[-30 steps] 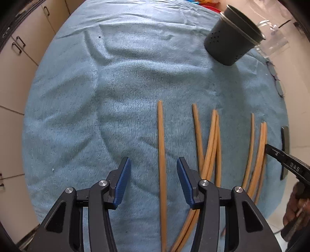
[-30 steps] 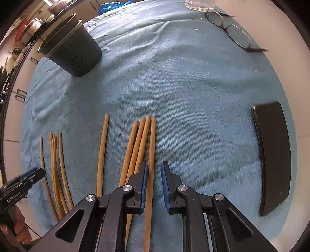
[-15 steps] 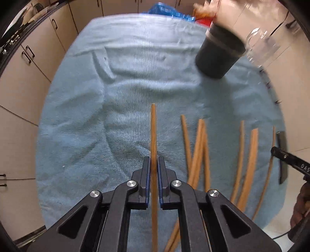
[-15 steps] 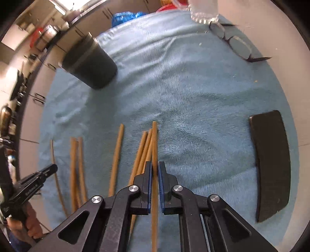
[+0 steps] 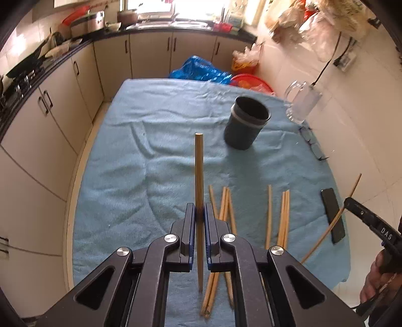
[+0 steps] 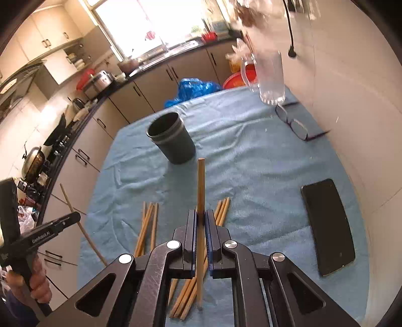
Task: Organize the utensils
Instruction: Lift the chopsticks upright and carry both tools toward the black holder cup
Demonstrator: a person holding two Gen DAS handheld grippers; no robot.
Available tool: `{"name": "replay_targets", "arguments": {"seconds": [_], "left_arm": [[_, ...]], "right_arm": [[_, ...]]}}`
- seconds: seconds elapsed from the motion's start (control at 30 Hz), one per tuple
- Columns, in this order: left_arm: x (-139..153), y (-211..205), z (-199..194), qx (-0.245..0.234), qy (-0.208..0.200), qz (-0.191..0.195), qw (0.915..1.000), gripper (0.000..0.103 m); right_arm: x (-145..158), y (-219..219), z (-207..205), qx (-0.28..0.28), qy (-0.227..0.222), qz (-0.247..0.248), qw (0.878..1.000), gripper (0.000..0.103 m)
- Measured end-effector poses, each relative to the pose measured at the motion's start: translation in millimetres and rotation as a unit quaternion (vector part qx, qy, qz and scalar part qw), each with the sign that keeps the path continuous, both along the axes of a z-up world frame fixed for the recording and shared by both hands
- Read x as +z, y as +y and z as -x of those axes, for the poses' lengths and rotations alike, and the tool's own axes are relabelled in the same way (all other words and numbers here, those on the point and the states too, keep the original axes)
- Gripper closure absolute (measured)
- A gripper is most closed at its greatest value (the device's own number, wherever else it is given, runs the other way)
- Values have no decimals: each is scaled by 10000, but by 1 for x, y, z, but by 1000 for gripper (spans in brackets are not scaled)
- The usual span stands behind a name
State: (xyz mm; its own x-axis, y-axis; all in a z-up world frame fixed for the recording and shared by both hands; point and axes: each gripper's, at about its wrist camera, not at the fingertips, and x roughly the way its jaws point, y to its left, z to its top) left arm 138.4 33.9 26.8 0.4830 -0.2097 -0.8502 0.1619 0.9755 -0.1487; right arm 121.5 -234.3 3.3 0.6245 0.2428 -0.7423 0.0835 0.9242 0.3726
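You held both claws tilted down over the blue towel-covered worktop (image 5: 130, 176), your left claw (image 5: 200, 213) clamped on one thin wooden chopstick (image 5: 199, 171) and your right claw (image 6: 200, 216) clamped on another (image 6: 201, 183). Each stick ran forward past the pads, clear of the towel, toward the dark round plastic holder (image 5: 246, 123) ahead. Loose wooden chopsticks (image 5: 276, 213) lay below, with bare towel to the holder's left.

A home kitchen. Beige cabinets (image 5: 62, 83) run under a dark countertop (image 6: 83, 110) with a sink (image 5: 176, 24) below a bright window (image 6: 155, 22); pots and a wok (image 6: 32, 161) sit on the stove
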Motion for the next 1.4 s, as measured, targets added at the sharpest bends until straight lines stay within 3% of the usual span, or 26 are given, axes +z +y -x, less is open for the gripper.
{"name": "replay_targets", "arguments": {"seconds": [0.7, 1.1, 1.4], "left_arm": [[52, -5, -11, -189, -564, 233, 9980, 97], [98, -24, -51, -337, -783, 542, 9949, 97], [130, -42, -98, -243, -1044, 553, 9927, 97]], "right_arm": [[54, -6, 2, -123, -820, 74, 9965, 97], [102, -18, -35, -2, -1108, -95, 9938, 97], [129, -20, -81, 9, -1289, -217, 9914, 96]]}}
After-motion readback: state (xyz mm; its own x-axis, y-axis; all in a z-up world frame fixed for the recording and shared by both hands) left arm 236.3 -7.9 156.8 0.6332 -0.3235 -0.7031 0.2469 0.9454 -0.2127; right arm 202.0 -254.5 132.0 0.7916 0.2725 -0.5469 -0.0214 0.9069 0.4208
